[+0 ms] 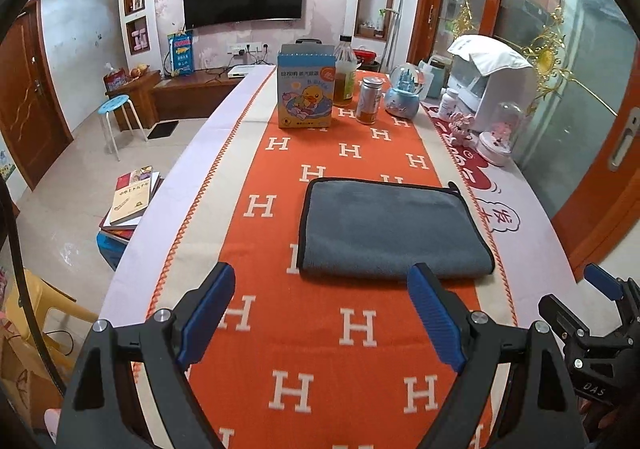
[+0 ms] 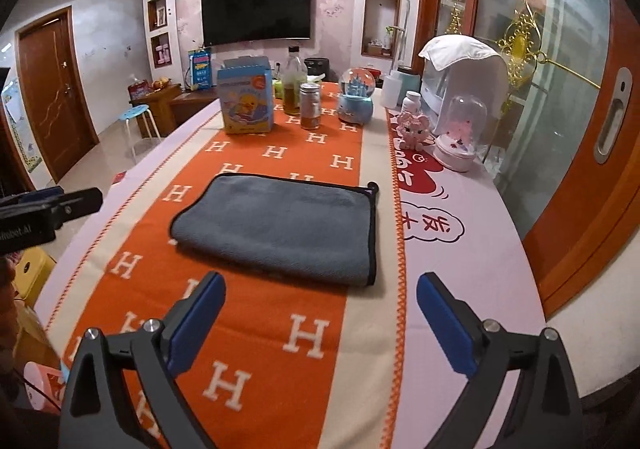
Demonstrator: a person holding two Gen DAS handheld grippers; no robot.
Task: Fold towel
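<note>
Towel (image 1: 394, 231), grey and folded, lay flat on the orange-runner surface (image 1: 352, 329), just ahead of my left gripper (image 1: 320, 313) and right gripper (image 2: 320, 323), both jaws spread wide, holding nothing.

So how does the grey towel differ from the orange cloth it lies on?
The grey towel is plain with a dark bound edge; the orange cloth carries white H letters and a cream border. The grey towel is doubled over, its fold nearest the cameras; the orange cloth lies spread along the table. The towel is much smaller. Neither is gripped.
</note>
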